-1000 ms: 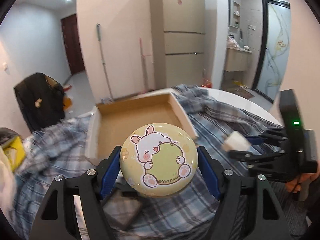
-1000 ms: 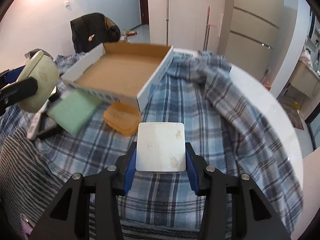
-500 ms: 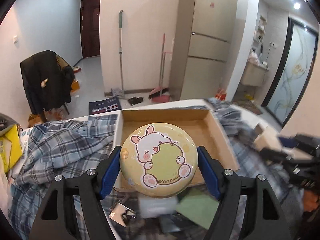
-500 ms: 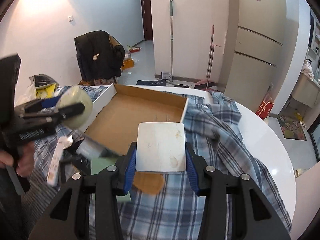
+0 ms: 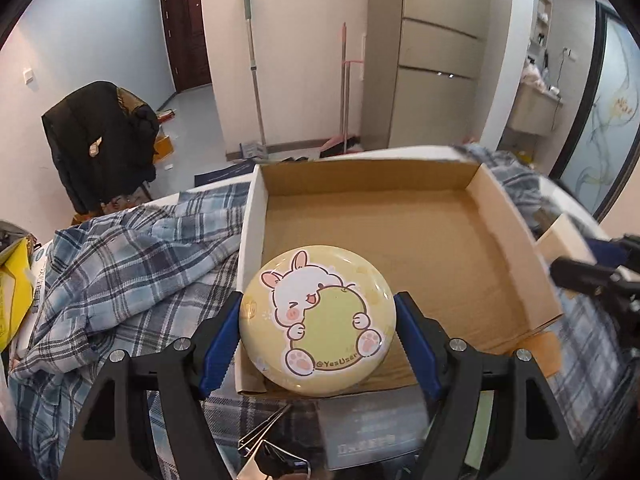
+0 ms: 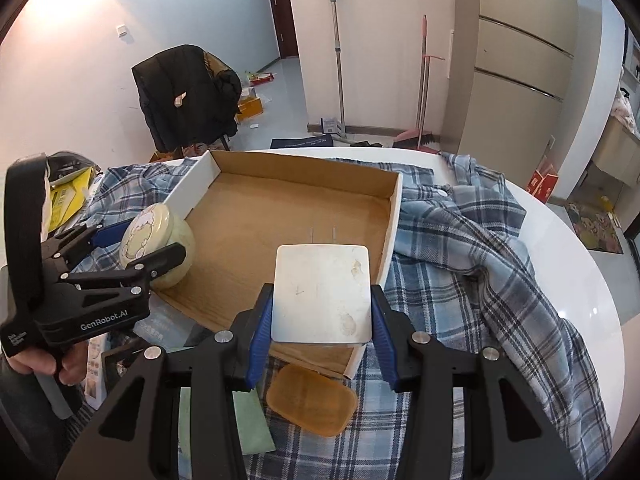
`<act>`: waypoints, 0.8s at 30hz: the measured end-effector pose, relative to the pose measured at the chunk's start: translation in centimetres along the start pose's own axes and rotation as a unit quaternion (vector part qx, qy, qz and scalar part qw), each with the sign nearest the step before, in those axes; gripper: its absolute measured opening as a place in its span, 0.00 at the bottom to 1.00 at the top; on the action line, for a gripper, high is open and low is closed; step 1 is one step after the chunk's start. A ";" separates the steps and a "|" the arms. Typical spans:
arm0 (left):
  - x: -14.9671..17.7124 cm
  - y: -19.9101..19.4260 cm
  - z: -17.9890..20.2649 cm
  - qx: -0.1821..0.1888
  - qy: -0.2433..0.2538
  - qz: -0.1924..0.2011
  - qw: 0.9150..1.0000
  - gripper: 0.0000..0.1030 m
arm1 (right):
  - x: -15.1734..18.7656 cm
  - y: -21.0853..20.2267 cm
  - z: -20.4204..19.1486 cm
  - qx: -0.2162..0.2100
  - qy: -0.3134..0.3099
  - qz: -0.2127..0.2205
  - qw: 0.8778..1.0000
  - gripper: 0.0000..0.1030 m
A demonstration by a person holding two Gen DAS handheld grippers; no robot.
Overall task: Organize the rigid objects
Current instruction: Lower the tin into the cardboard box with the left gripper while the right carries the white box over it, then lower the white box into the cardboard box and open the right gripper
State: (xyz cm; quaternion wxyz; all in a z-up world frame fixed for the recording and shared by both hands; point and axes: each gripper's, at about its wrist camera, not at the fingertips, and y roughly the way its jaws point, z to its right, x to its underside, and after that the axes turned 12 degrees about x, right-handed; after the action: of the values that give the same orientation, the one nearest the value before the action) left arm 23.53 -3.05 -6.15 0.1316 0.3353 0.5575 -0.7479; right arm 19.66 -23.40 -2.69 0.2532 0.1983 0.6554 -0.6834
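Left gripper point(image 5: 318, 320): I have it clamped on the round rabbit tin point(image 5: 318, 316), over the box's near-left corner.
Right gripper point(image 6: 320, 312): I have it clamped on the white square block point(image 6: 322, 292), above the near edge.
Cardboard box point(image 6: 394, 216): open, on the plaid shirt point(image 6: 480, 248).

Bright indoor light, wall glare upper left, fisheye vignette, right-edge motion blur.
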 end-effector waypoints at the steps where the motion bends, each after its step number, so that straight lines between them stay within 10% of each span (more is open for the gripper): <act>1: 0.1 0.1 0.1 -0.002 0.001 0.000 1.000 0.74 | 0.0 0.1 0.1 0.001 0.001 -0.001 1.000 0.42; 6: -0.2 -0.7 -0.4 0.033 -0.013 0.022 0.999 0.81 | -0.4 0.2 0.6 0.002 0.006 -0.006 1.000 0.42; 18: -0.7 -4.8 -2.1 -0.019 -0.041 0.157 0.987 0.85 | -4.2 4.4 -1.7 -0.041 -0.009 -0.024 0.999 0.42; 24: -0.5 -5.6 -2.7 -0.002 -0.061 0.176 0.982 0.87 | -5.2 8.4 -2.1 0.030 -0.007 -0.028 0.999 0.42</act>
State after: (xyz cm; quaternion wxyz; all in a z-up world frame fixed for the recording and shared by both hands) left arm 21.67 1.23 -2.11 0.2960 0.3815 0.4818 -0.7312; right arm 28.76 -20.94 -6.40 0.2321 0.1825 0.6384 -0.7108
